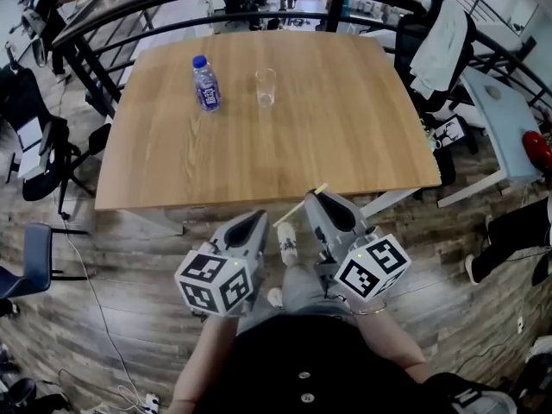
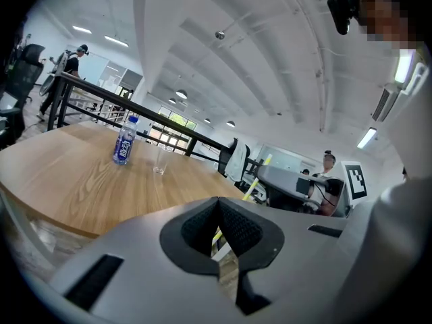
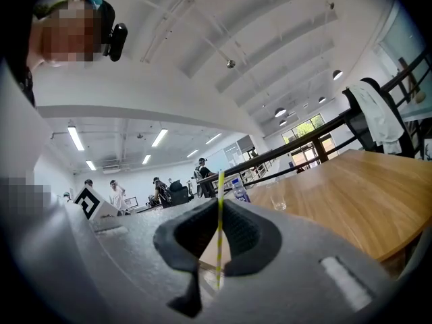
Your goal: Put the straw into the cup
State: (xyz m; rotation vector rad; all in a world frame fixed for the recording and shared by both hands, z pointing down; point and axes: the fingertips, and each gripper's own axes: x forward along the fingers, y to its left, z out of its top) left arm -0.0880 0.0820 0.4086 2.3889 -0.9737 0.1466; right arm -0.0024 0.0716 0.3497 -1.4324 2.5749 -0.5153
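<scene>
Currently the right tool (image 1: 316, 198) pinches the straw (image 3: 219, 208); the left tool (image 1: 256, 219) is closed, empty. Straw light, crushable: grip gently. 1 cup (image 1: 266, 87) stands across the bench (image 1: 345, 145).

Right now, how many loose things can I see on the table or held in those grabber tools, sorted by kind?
Water bottle: 1
Clear cup: 1
Straw: 1, clamped in the right gripper
Total: 3
</scene>
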